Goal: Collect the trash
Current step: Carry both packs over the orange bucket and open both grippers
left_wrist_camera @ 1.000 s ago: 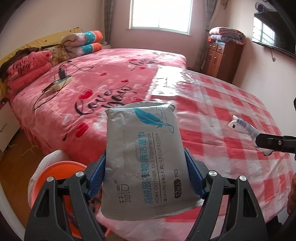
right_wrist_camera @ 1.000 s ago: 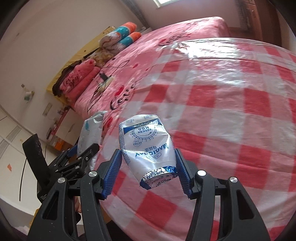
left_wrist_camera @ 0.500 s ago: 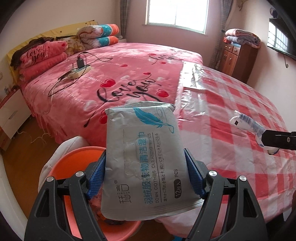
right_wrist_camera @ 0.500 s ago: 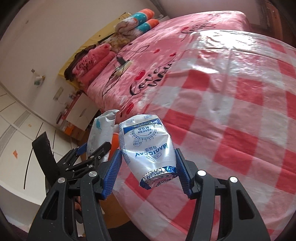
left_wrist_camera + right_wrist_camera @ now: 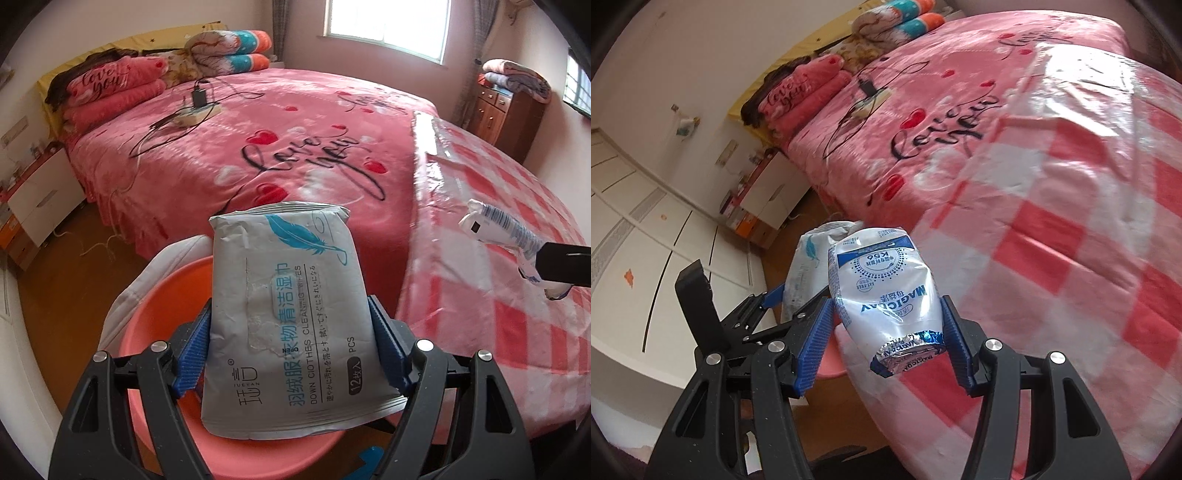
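Bed [image 5: 258,122] with pink cover behind, charger [image 5: 199,96] and cable on it. Checked plastic sheet [image 5: 517,221] covers the surface to the right. Orange bin [image 5: 147,306] with white liner sits directly below the left gripper [image 5: 288,354], nothing between. Left gripper clamps a grey wipes pack [image 5: 291,317] by its sides, blue pads [image 5: 194,354] pressed in. Right gripper [image 5: 886,339] grips a crushed white pouch [image 5: 886,291], over the sheet edge, beside the bin.

Pink heart bedspread [image 5: 280,147], checked plastic cloth [image 5: 517,206], folded quilts [image 5: 229,48], wooden cabinet [image 5: 506,110]
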### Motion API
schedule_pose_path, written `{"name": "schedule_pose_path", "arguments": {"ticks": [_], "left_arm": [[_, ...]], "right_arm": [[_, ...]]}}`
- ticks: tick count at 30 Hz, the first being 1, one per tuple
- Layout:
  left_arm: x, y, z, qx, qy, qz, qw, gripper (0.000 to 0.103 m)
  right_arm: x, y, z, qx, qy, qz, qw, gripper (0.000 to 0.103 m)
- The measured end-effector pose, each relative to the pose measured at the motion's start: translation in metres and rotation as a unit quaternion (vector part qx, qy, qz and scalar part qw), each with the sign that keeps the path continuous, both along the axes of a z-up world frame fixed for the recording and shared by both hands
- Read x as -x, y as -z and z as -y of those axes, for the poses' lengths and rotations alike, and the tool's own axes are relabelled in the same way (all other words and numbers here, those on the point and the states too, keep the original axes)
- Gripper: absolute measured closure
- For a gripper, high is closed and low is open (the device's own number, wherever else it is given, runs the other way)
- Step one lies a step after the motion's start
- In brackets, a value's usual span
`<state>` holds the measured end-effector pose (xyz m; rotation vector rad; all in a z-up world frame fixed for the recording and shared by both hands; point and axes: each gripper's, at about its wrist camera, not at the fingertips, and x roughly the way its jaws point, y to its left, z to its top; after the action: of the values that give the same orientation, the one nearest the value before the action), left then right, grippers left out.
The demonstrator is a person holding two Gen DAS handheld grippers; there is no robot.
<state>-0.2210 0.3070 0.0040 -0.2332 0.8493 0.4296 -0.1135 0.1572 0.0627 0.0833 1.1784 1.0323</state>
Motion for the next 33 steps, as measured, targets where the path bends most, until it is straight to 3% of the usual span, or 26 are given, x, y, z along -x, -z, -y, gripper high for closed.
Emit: {"name": "schedule_pose_path", "arguments": {"ticks": [16, 29, 33], "left_arm": [[0.020, 0.029, -0.030, 0.007, -0.040, -0.034, 0.9986, 0.025], [0.023, 0.054, -0.044, 0.014, -0.053, -0.068, 0.9962, 0.024], [0.021, 0.062, -0.052, 0.022, -0.065, -0.091, 0.9935, 0.023]], "right_arm": [[0.014, 0.026, -0.067, 0.018, -0.058, -0.018, 0.998, 0.045], [0.022, 0.037, -0.096, 0.028, -0.083, -0.014, 0.996, 0.043], [0.024, 0.035, -0.100, 0.032, -0.083, -0.004, 0.996, 0.027]]}}
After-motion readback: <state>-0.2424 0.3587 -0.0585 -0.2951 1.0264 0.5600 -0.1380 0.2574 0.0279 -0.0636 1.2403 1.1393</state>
